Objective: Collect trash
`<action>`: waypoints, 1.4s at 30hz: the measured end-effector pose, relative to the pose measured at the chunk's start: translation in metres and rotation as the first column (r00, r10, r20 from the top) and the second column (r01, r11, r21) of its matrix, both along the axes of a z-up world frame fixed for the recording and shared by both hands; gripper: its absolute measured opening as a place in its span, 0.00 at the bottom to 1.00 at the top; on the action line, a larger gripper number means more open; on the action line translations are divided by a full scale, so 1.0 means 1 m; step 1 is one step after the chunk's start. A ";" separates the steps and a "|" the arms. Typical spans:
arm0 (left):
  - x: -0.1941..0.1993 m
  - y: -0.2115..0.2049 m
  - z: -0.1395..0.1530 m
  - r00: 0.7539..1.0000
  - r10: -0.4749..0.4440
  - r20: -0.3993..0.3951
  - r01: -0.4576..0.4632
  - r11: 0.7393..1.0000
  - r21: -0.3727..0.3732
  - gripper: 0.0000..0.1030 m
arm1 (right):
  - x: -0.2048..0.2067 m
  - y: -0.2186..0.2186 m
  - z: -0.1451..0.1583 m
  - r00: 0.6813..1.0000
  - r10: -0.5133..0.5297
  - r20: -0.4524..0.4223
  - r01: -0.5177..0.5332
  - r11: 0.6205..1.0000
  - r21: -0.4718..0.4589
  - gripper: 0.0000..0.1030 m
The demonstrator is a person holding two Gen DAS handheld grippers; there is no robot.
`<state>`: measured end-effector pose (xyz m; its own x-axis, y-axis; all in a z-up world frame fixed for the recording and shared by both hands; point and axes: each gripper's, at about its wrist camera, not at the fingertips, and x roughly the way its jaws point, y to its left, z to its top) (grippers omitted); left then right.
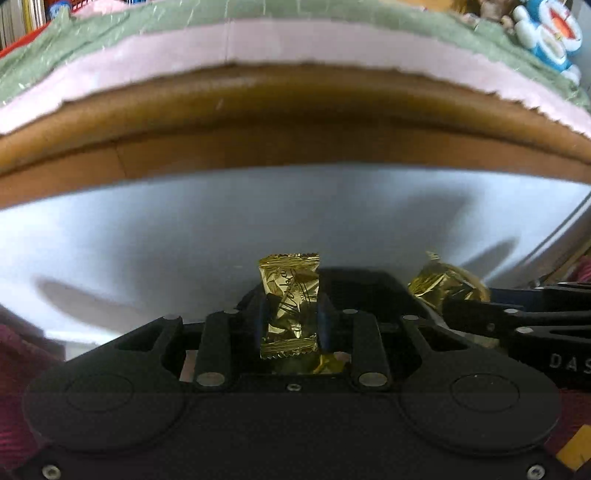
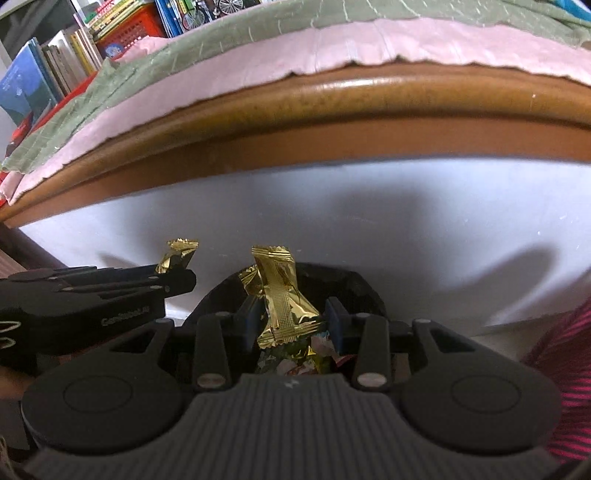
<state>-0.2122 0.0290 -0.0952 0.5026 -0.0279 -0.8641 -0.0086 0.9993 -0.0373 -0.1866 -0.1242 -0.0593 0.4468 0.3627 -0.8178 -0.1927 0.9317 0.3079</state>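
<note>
In the left wrist view my left gripper [image 1: 290,321] is shut on an upright gold foil wrapper [image 1: 291,288]. It hangs over a black bin [image 1: 369,280] with more wrappers [image 1: 325,365] inside. My right gripper [image 1: 456,306] comes in from the right, a crumpled gold wrapper [image 1: 443,282] at its tip. In the right wrist view my right gripper [image 2: 291,321] is shut on a tilted gold wrapper [image 2: 280,291] above the same bin [image 2: 354,284], which holds colourful trash [image 2: 295,362]. The left gripper [image 2: 186,282] shows at the left with its gold wrapper [image 2: 179,253].
A white floor [image 1: 184,221] runs up to a wooden bed frame [image 1: 258,110] covered by a pink sheet [image 1: 295,40] and a green blanket [image 2: 184,48]. Books and a red basket [image 2: 129,26] stand at the far left. Blue toy figures [image 1: 554,37] sit at the top right.
</note>
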 end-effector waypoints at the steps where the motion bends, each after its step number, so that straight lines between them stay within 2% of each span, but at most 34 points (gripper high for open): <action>1: 0.002 0.000 -0.003 1.000 0.003 -0.013 -0.003 1.000 0.001 0.25 | 0.002 0.001 -0.002 1.000 0.001 -0.008 -0.001 1.000 -0.002 0.44; 6: 0.008 -0.001 -0.013 0.999 0.005 -0.050 -0.004 1.000 0.022 0.27 | 0.008 0.009 -0.009 0.999 0.023 -0.040 -0.024 1.000 -0.014 0.44; 10: 0.010 0.000 -0.018 0.997 0.021 -0.075 -0.020 1.000 0.010 0.30 | 0.009 0.014 -0.012 0.999 0.034 -0.043 -0.035 0.999 -0.025 0.45; 11: 0.010 0.001 -0.019 0.996 0.025 -0.082 -0.024 1.000 0.009 0.31 | 0.011 0.016 -0.012 0.998 0.034 -0.045 -0.035 0.999 -0.027 0.46; 13: 0.012 0.004 -0.022 0.995 0.026 -0.096 -0.026 1.000 0.003 0.33 | 0.013 0.018 -0.014 0.998 0.036 -0.047 -0.037 0.999 -0.034 0.55; 21: 0.011 0.016 -0.031 0.986 0.066 -0.153 -0.072 0.997 -0.030 0.54 | 0.013 0.021 -0.019 0.997 0.040 -0.068 -0.043 0.998 -0.051 0.71; 29: 0.010 0.023 -0.037 0.980 0.092 -0.175 -0.102 0.994 -0.048 0.73 | 0.015 0.025 -0.024 0.996 0.038 -0.080 -0.043 0.997 -0.069 0.79; 36: 0.011 0.026 -0.048 0.976 0.102 -0.195 -0.116 0.991 -0.066 0.74 | 0.016 0.027 -0.028 0.995 0.045 -0.086 -0.052 0.995 -0.080 0.82; 42: 0.012 0.025 -0.052 0.973 0.110 -0.203 -0.123 0.991 -0.050 0.76 | 0.016 0.026 -0.030 0.995 0.034 -0.089 -0.042 0.995 -0.086 0.83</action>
<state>-0.2007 0.0544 -0.1469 0.3231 -0.0354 -0.9457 -0.1385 0.9868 -0.0842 -0.1703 -0.0984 -0.0889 0.3596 0.3032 -0.8825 -0.2041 0.9484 0.2427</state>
